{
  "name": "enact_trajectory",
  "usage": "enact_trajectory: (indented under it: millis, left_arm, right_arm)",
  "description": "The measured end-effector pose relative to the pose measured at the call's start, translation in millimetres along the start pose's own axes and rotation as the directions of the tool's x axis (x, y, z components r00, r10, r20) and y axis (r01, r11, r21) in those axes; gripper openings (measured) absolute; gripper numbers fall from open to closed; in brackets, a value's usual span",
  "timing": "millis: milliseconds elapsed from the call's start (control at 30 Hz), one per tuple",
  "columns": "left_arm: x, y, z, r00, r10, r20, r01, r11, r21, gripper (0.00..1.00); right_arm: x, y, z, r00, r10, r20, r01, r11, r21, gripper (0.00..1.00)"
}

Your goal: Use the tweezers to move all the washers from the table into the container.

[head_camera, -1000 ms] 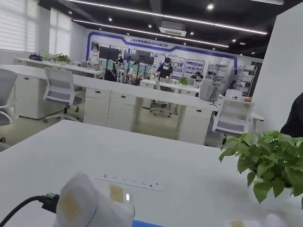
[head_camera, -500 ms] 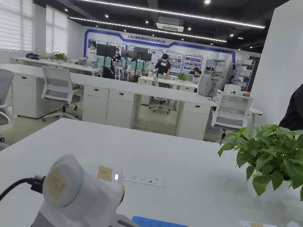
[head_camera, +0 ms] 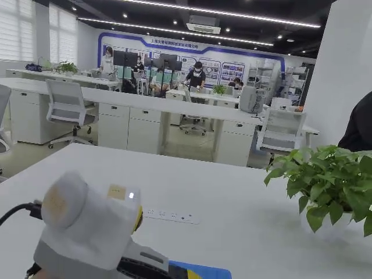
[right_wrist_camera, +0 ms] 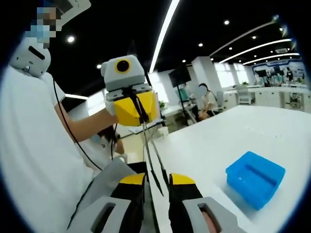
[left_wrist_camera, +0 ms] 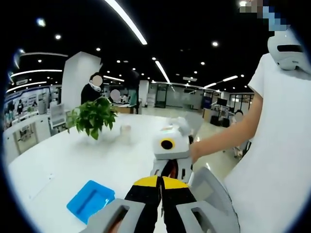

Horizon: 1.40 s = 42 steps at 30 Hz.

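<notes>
My left gripper is shut on black tweezers. In the right gripper view it hangs upper left, yellow jaws pointing down, and the tweezers run toward my right gripper. Its jaws stand open, with the tweezer tips between them and no contact that I can see. The right gripper faces me in the left gripper view, held by a hand. A blue container sits on the white table, also seen as a blue container and a blue edge. A gripper's white body rises at the lower left.
A potted green plant stands at the table's right, also seen as the plant. A power strip lies mid-table. The person in a white shirt stands close behind the grippers. Desks, chairs and people occupy the far room.
The gripper at the lower left of the head view has risen further into the picture. More of the blue container's edge shows. The head camera has shifted slightly.
</notes>
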<state>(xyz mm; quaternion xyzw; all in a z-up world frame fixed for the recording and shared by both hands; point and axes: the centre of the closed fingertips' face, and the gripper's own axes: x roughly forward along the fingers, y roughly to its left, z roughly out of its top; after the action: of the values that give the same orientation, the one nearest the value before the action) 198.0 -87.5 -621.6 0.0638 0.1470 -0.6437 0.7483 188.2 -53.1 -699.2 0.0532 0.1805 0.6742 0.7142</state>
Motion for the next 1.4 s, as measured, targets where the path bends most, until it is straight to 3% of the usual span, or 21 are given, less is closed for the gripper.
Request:
enact_trajectory:
  millis: [367, 533, 633, 833, 967, 1200, 1400]
  left_arm:
    - [-1.6, 6.6, -4.2, 1.0, 0.007, 0.003, -0.007, 1.0, -0.003, 0.0]
    - [-5.1, 15.5, -13.7, 0.9993, 0.037, -0.007, -0.037, 0.999, -0.004, 0.0]
    - [-6.5, 19.1, -19.4, 0.9985, 0.049, -0.025, -0.049, 0.998, -0.028, 0.0]
    - [-6.8, 22.2, -37.6, 0.9932, 0.045, -0.107, -0.049, 0.998, -0.034, 0.0]
    - [-8.2, 23.1, -49.3, 0.9879, 0.039, -0.15, -0.046, 0.998, -0.045, 0.0]
    - [-11.3, 23.9, -59.1, 0.9847, 0.028, -0.172, -0.037, 0.998, -0.051, 0.0]
    - [-11.1, 27.0, -70.4, 0.9795, 0.012, -0.201, -0.025, 0.998, -0.06, 0.0]
  right_arm:
    - [0.8, -9.3, -6.7, 0.9994, 0.028, -0.022, -0.028, 0.999, 0.024, 0.04]
    - [-1.7, -11.7, -15.3, 0.992, 0.021, -0.124, -0.027, 0.999, -0.042, 0.02]
    - [-3.8, -18.5, -20.8, 0.9777, -0.003, -0.21, -0.018, 0.995, -0.101, 0.02]
    - [-2.5, -24.9, -34.7, 0.9544, 0.005, -0.299, -0.045, 0.991, -0.128, 0.02]
    - [-0.6, -28.5, -43.4, 0.9283, -0.002, -0.372, -0.06, 0.986, -0.157, 0.02]
    - [-0.3, -29.9, -48.9, 0.9039, 0.001, -0.428, -0.086, 0.98, -0.18, 0.01]
    - [-4.2, -35.0, -55.4, 0.8724, -0.021, -0.488, -0.1, 0.97, -0.222, 0.01]
